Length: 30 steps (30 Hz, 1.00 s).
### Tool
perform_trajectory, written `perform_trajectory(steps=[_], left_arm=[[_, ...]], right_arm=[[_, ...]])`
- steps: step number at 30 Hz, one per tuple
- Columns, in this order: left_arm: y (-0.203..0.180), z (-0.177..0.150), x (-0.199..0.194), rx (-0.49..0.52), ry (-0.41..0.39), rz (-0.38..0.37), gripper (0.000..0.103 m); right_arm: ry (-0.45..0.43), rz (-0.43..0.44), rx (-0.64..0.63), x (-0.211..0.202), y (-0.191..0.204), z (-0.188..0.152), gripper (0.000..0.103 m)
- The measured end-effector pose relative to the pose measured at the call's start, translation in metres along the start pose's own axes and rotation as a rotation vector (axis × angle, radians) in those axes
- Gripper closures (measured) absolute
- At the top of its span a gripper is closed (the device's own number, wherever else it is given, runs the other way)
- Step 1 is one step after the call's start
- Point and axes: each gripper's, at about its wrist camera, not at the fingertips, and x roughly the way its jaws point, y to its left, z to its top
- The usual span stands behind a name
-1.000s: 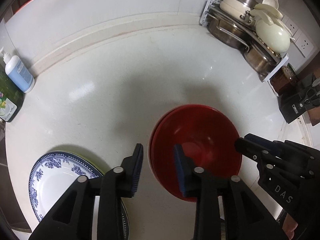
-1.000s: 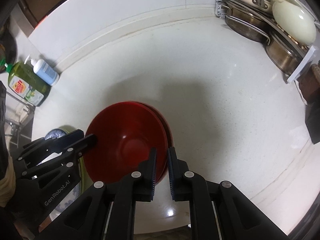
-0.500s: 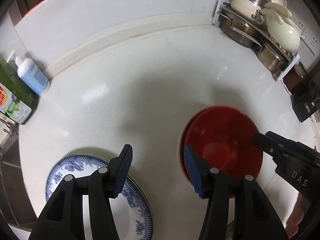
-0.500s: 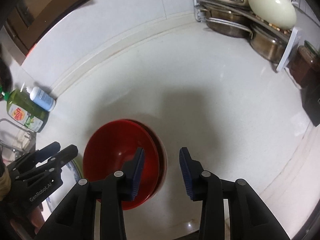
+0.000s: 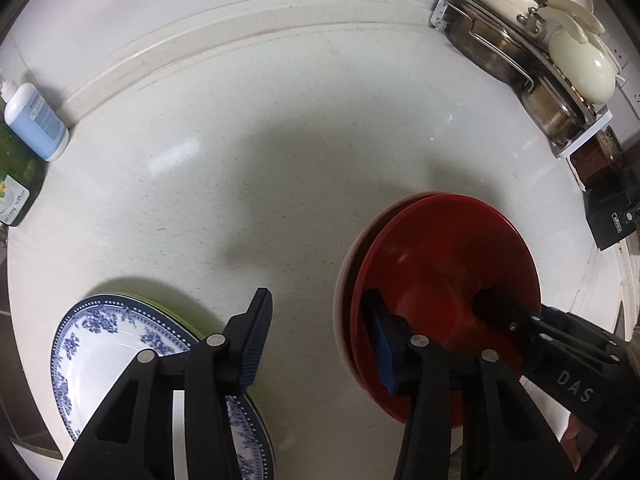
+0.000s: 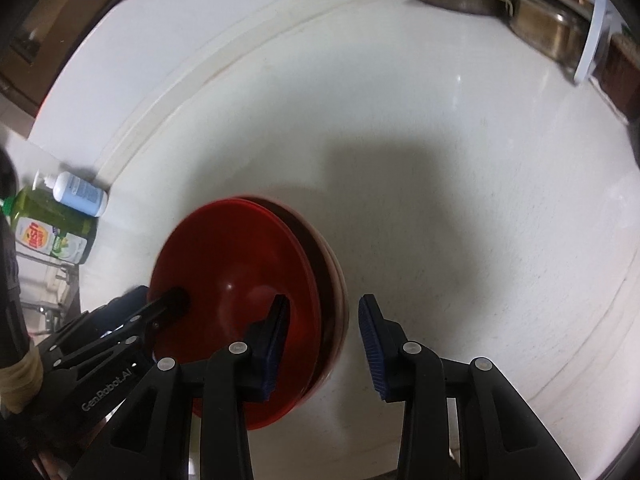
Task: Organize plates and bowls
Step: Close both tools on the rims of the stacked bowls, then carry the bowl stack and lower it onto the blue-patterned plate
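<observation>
The left gripper (image 5: pixel 316 340) has its jaws apart; they have just closed in a little, and the near left rim of the red bowl (image 5: pixel 440 264) sits between them, with one blue pad inside the bowl and one outside, and I cannot see either pad pressing. The right gripper (image 6: pixel 324 340) is also open after just spreading wider, and the bowl's right rim sits between its jaws the same way. The red bowl sits on the white counter (image 5: pixel 280 140), nested crookedly in another bowl (image 6: pixel 334 280) under it. Both look empty. If a pad catches both rims, I think the two bowls could come up stuck together, then one might drop. If only one side grips, the bowl could tip or slide. To the left lies a blue and white plate (image 5: pixel 100 344) on a green plate (image 5: pixel 176 316), with nothing on top. The left gripper could bump it. Pots (image 5: pixel 500 44) sit in a rack in the far corner.
</observation>
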Motion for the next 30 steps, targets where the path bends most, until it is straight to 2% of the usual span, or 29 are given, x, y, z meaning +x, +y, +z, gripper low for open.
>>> perform_trajectory(steps=[4, 6, 9, 15, 23, 30], left_arm=[[0.000, 0.002, 0.003, -0.015, 0.019, -0.037, 0.070], [-0.002, 0.002, 0.005, -0.020, 0.031, -0.054, 0.075], [-0.001, 0.003, 0.013, -0.033, 0.072, -0.097, 0.082], [0.002, 0.004, 0.016, -0.069, 0.092, -0.120, 0.082], [0.000, 0.003, 0.013, -0.075, 0.089, -0.102, 0.082], [0.013, 0.000, -0.010, -0.090, 0.037, -0.096, 0.082]], right_arm=[[0.037, -0.010, 0.007, 0.007, -0.004, -0.001, 0.069], [0.053, 0.007, 0.017, 0.009, -0.006, -0.002, 0.077], [0.060, 0.015, 0.022, 0.011, -0.007, -0.002, 0.078], [0.060, 0.000, 0.018, 0.011, -0.003, -0.002, 0.079], [0.059, -0.012, 0.017, 0.012, -0.001, 0.000, 0.080], [0.035, -0.003, -0.006, -0.002, 0.008, -0.001, 0.080]])
